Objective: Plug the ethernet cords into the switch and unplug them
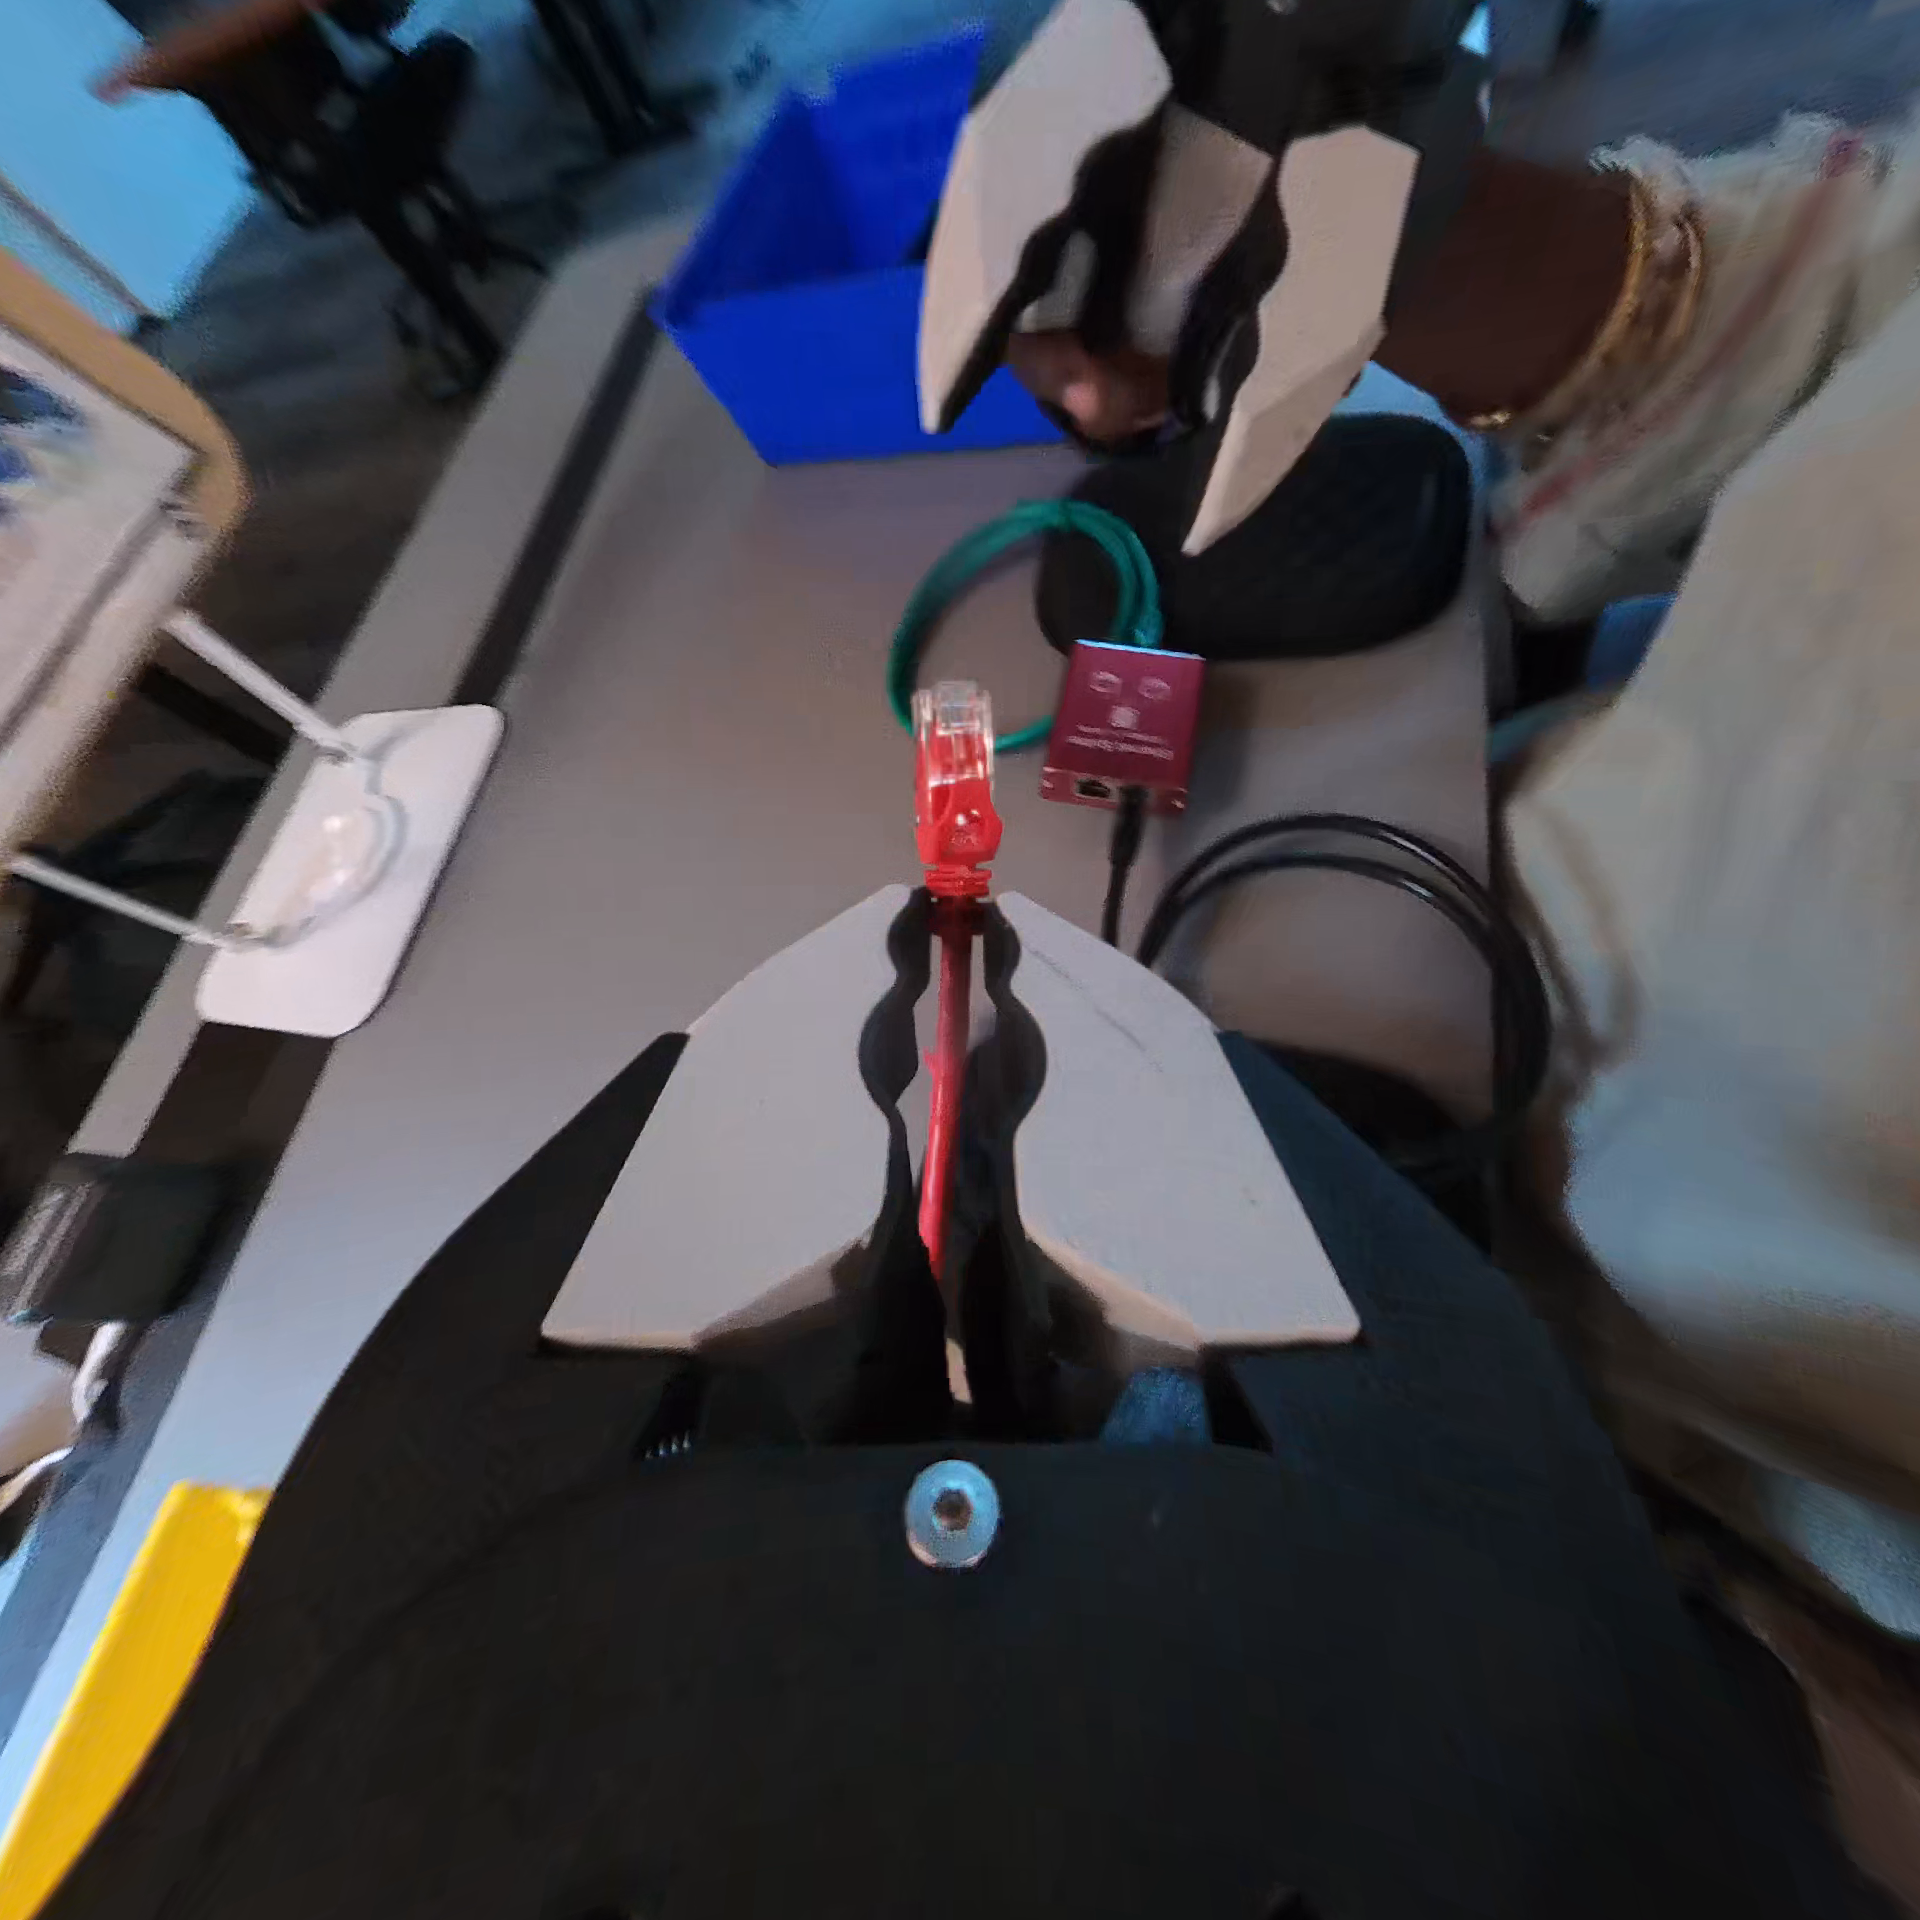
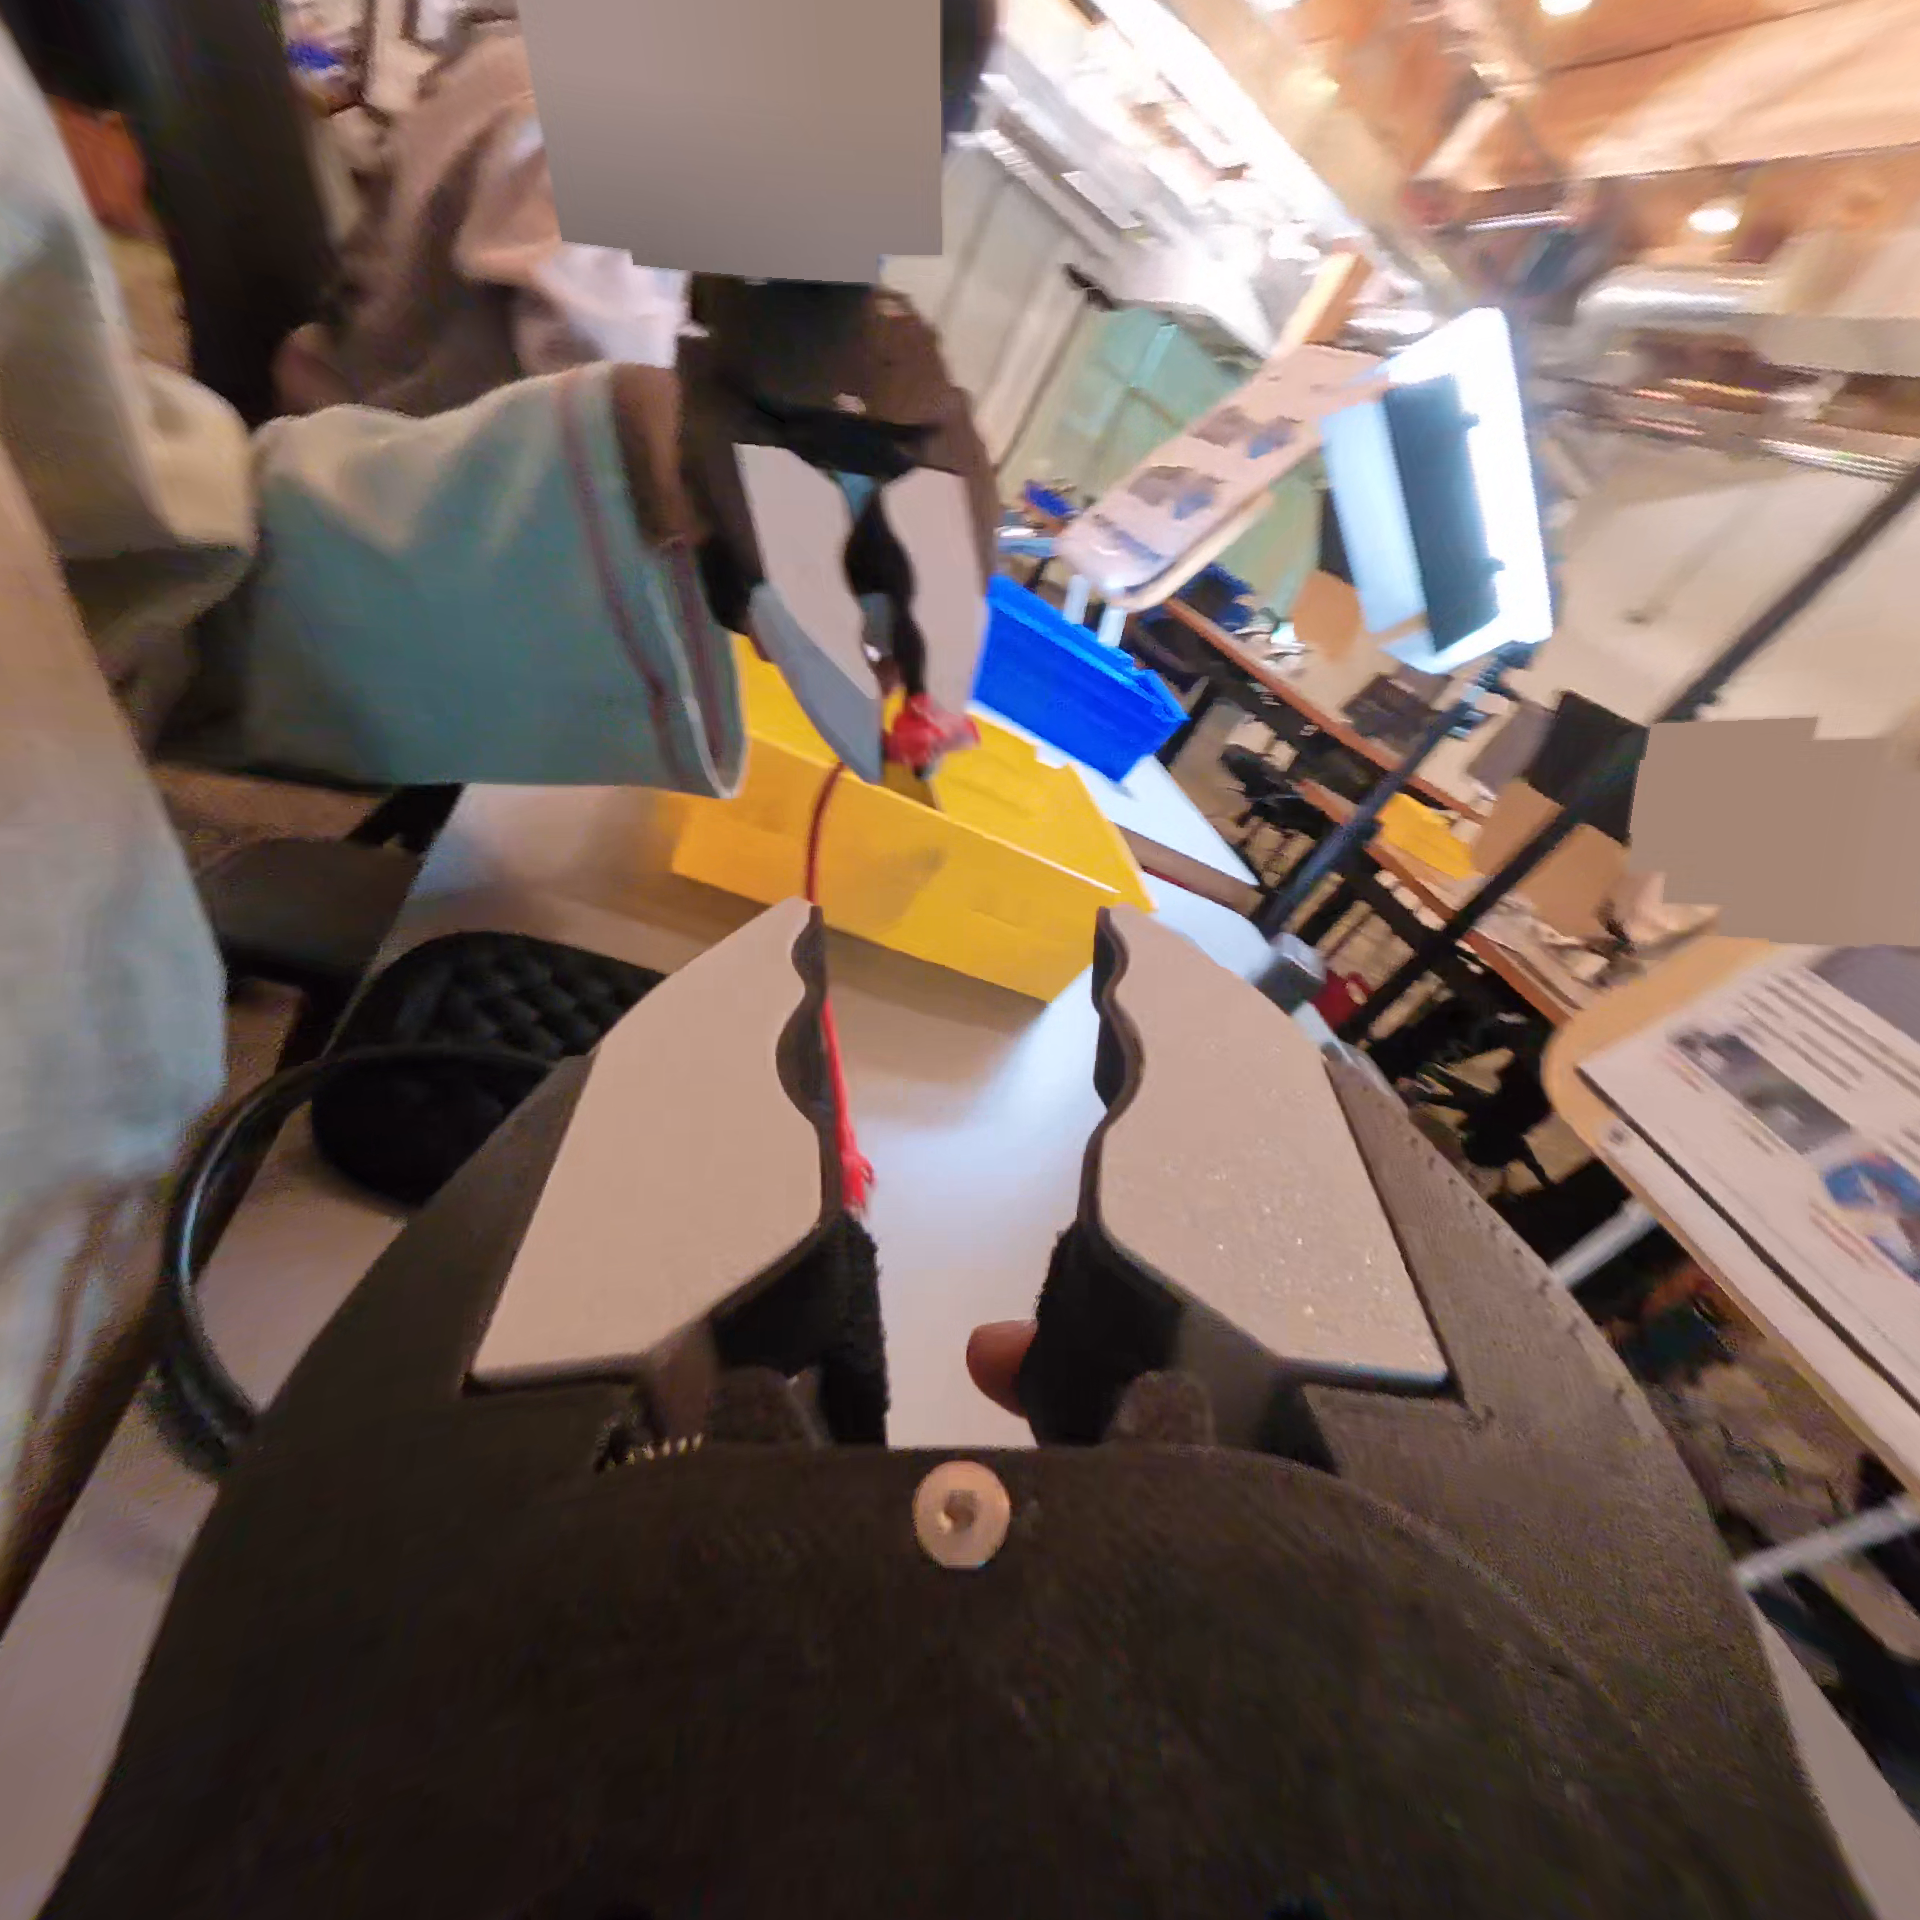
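In the left wrist view I find my left gripper point(image 1: 951, 899) at centre frame, pressed together on the thin red ethernet cord point(image 1: 945, 1049) just behind its clear plastic plug point(image 1: 952, 727). The plug stands out beyond the tips, its long axis running straight ahead along the fingers, toward the upper middle of the frame.

Just right of the plug, and slightly lower in the frame, the small dark-red metal switch box point(image 1: 1125, 719) sits on the grey surface point(image 1: 665, 727). A coiled green cord point(image 1: 982, 613) appears to enter its far side, and a black lead point(image 1: 1122, 862) is plugged into the near face beside a port. I judge the plug must shift right and descend to meet a port; which port is meant I cannot tell.

At upper right, the right gripper point(image 1: 1070, 478) hangs spread and empty above the black padded mat point(image 1: 1340, 540).

In the right wrist view the right gripper point(image 2: 951, 935) is likewise spread, holding nothing, with the red cord point(image 2: 836, 1070) trailing past its left finger. The left gripper is nearer the switch.
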